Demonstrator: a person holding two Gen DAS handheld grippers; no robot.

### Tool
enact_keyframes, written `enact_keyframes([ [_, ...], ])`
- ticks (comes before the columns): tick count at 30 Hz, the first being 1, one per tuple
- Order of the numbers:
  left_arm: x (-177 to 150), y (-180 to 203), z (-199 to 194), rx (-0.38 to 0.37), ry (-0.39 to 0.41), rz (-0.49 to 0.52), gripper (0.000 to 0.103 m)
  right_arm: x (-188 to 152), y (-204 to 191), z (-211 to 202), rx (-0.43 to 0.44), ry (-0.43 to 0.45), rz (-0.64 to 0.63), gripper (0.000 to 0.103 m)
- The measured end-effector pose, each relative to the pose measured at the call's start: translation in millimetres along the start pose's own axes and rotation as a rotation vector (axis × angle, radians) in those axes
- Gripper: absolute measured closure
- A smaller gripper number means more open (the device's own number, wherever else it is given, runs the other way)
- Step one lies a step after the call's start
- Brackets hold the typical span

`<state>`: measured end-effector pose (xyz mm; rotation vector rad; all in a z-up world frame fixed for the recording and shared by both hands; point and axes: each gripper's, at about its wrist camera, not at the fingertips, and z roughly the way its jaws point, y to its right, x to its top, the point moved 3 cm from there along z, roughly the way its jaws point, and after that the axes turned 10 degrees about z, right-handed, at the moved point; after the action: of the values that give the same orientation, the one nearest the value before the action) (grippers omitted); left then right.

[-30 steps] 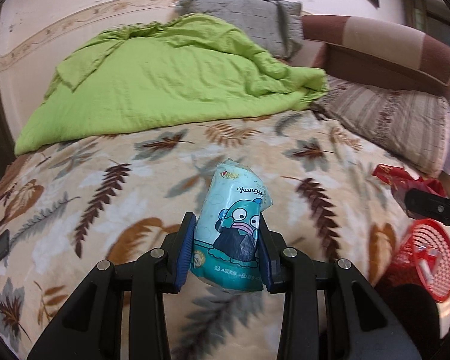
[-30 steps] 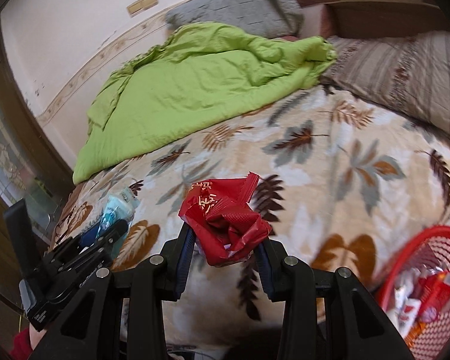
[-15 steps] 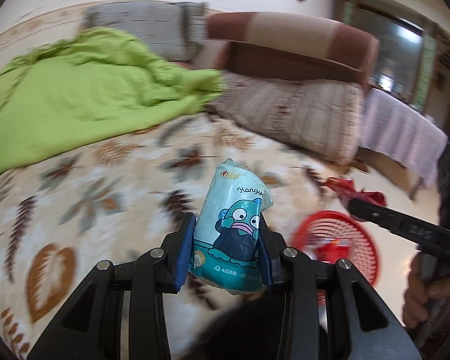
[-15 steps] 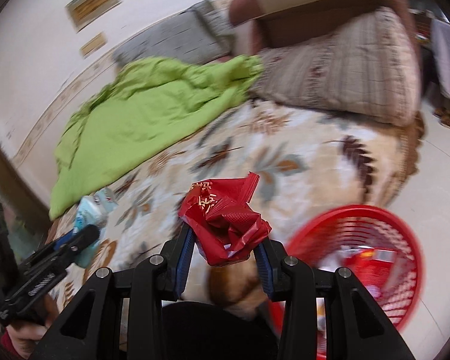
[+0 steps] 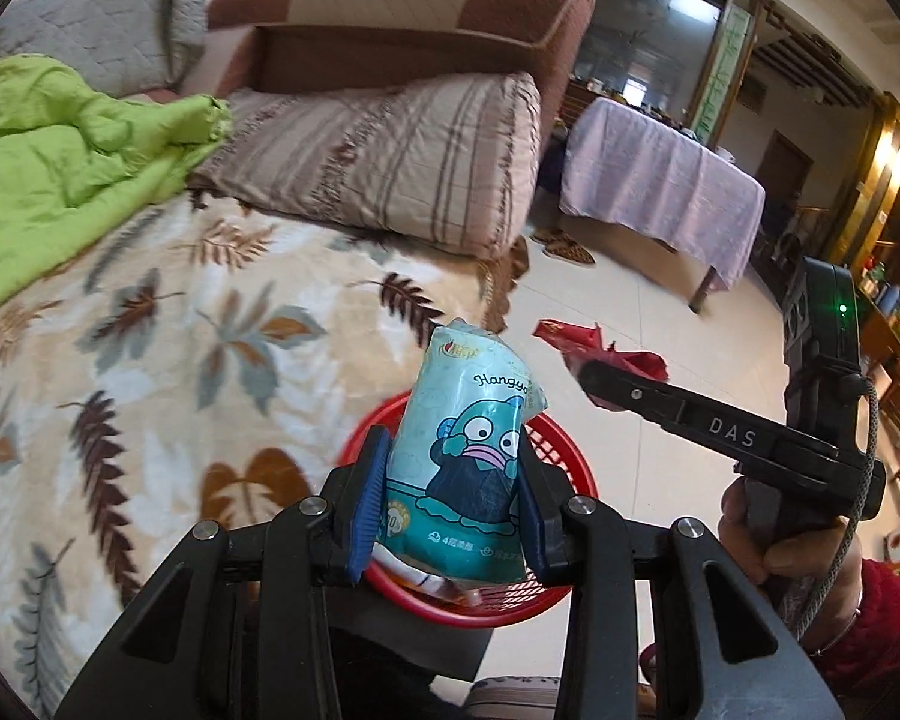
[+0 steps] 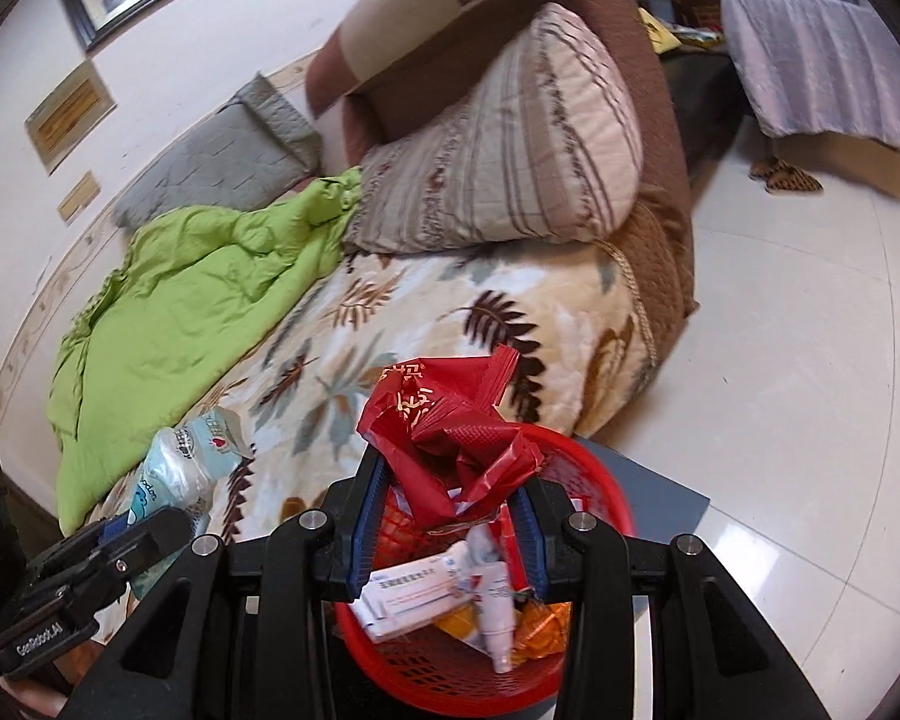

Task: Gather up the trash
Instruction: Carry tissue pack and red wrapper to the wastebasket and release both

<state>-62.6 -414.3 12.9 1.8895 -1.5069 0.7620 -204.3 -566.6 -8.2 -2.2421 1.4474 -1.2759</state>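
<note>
My left gripper (image 5: 450, 504) is shut on a teal tissue pack (image 5: 465, 462) with a cartoon face, held above the red mesh basket (image 5: 561, 456). My right gripper (image 6: 450, 516) is shut on a crumpled red wrapper (image 6: 450, 444), held over the same basket (image 6: 600, 492), which holds a white box, tubes and orange packets. The right gripper with the red wrapper (image 5: 606, 348) also shows in the left wrist view. The tissue pack (image 6: 180, 474) shows at the left of the right wrist view.
The basket stands on a grey mat (image 6: 660, 486) on the white tiled floor beside the bed's leaf-patterned blanket (image 5: 168, 348). A green quilt (image 5: 48, 162), striped pillow (image 5: 390, 156) and brown headboard lie on the bed. A cloth-covered table (image 5: 660, 186) and slippers stand further off.
Both grippers have swung right, away from the bed, and now hang over the red basket. Each still holds its item.
</note>
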Motion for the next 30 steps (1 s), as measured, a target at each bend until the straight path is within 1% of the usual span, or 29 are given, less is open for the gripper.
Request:
enact_keyframes([
  [6, -1, 4, 30, -0.036, -0.054, -0.017, 0.065, 4, 14, 10, -0.011, -0.017, 0.026, 0.059],
  [13, -1, 7, 48, -0.039, -0.081, -0.002, 0.064, 5, 21, 17, -0.02, -0.028, 0.039, 0.059],
  [14, -1, 7, 50, -0.039, -0.083, -0.004, 0.062, 5, 22, 18, -0.022, -0.031, 0.04, 0.059],
  [16, -1, 5, 52, -0.04, -0.08, -0.015, 0.054, 5, 24, 20, -0.03, -0.035, 0.042, 0.058],
  [17, -1, 3, 52, -0.042, -0.079, -0.02, 0.051, 5, 24, 21, -0.033, -0.037, 0.043, 0.055],
  [18, -2, 2, 52, -0.043, -0.078, -0.027, 0.05, 5, 25, 22, -0.039, -0.04, 0.044, 0.053],
  [20, -2, -1, 51, -0.044, -0.081, -0.037, 0.049, 5, 26, 23, -0.051, -0.043, 0.051, 0.045],
  [23, -3, -6, 49, -0.046, -0.076, -0.048, 0.048, 5, 26, 24, -0.053, -0.047, 0.051, 0.043],
  [25, -4, -8, 47, -0.043, -0.073, -0.054, 0.044, 3, 23, 25, -0.055, -0.051, 0.044, 0.043],
  [27, -6, -12, 42, -0.033, -0.061, -0.066, 0.036, 2, 19, 25, -0.062, -0.05, 0.035, 0.041],
  [29, -6, -16, 36, -0.014, -0.048, -0.075, 0.033, 0, 15, 24, -0.081, -0.042, 0.025, 0.032],
  [30, -7, -19, 32, 0.0, -0.041, -0.077, 0.031, 0, 13, 23, -0.098, -0.033, 0.015, 0.029],
])
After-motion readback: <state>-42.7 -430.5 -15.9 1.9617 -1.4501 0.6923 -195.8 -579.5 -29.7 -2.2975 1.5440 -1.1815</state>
